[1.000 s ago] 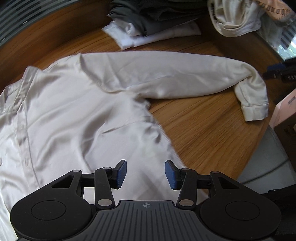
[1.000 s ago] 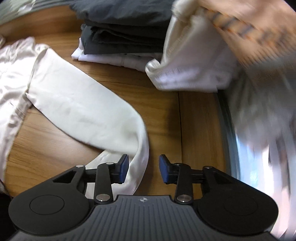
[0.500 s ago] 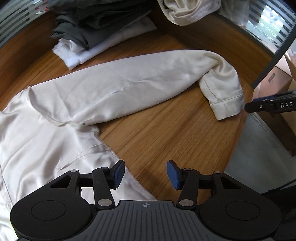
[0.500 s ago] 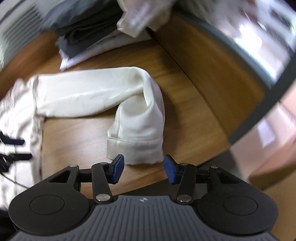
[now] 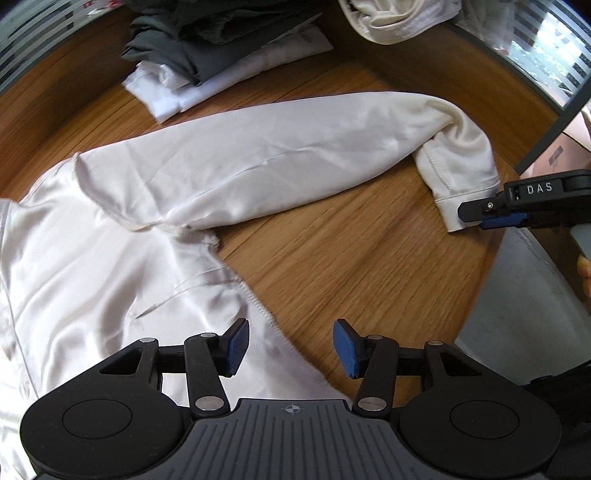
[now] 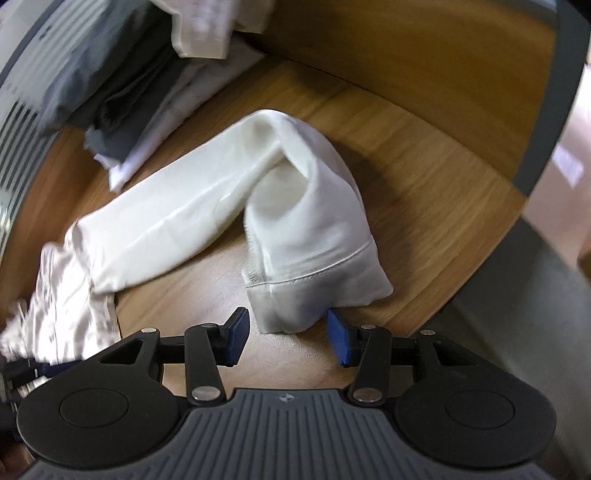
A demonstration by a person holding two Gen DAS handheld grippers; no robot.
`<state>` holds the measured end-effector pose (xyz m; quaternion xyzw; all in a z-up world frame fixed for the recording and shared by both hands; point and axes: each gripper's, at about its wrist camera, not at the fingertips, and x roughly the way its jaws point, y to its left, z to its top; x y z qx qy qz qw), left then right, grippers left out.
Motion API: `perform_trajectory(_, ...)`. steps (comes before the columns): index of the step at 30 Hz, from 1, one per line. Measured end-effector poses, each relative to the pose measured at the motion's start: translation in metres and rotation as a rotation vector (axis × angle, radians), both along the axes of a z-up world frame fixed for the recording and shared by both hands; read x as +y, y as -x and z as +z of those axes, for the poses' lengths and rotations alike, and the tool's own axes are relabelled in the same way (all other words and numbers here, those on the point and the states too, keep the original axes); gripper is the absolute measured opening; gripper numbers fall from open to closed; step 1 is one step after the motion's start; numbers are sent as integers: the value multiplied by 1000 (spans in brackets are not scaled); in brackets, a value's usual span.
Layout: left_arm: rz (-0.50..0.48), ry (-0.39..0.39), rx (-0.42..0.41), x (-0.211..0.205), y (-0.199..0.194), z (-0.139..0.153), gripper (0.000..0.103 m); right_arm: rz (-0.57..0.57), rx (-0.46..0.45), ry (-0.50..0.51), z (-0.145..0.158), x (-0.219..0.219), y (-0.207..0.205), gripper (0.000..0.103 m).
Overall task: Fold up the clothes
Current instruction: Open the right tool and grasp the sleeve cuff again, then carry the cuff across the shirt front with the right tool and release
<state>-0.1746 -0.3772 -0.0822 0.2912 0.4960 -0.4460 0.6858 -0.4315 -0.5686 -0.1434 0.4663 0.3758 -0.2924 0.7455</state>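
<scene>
Our left gripper (image 5: 291, 347) hangs with its blue pads spread wide, grasping nothing, over the side hem of the cream shirt (image 5: 92, 266) spread on the wooden table (image 5: 351, 266). Our right gripper (image 6: 288, 334) is likewise spread, its pads flanking the sleeve cuff (image 6: 314, 291) near the table's edge without clamping it. From the left wrist view we read "DAS" in white letters on that right gripper (image 5: 509, 214), whose tip is at the cuff (image 5: 465, 184). Beyond the outstretched sleeve (image 5: 277, 155) sits a stack of folded clothes (image 5: 221, 62), grey over white, and another pale garment (image 5: 399, 18) is bunched further back.
</scene>
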Motion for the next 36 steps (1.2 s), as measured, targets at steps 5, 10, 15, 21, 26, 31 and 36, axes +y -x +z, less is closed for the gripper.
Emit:
perform_trajectory(5, 32, -1, 9, 7, -5, 1, 53, -120, -24, 3, -4, -7, 3, 21)
perform_trajectory(10, 49, 13, 20, 11, -9, 6, 53, -182, -13, 112, 17, -12, 15, 4)
perform_trajectory(15, 58, 42, 25, 10, -14, 16, 53, -116, 51, 306, 59, -17, 20, 3)
perform_trajectory(21, 79, 81, 39, 11, -23, 30, 53, 15, 162, 453, 98, -33, 16, 3)
perform_trajectory(26, 130, 114, 52, 24, -32, 41, 53, 185, 164, 479, 120, -31, -11, 3)
perform_trajectory(31, 213, 134, 50, 53, -42, 51, 53, 320, 93, 522, 141, -10, -63, 3)
perform_trajectory(36, 325, 142, 50, 109, -60, 54, 53, 440, -18, 541, 156, 23, -137, 3)
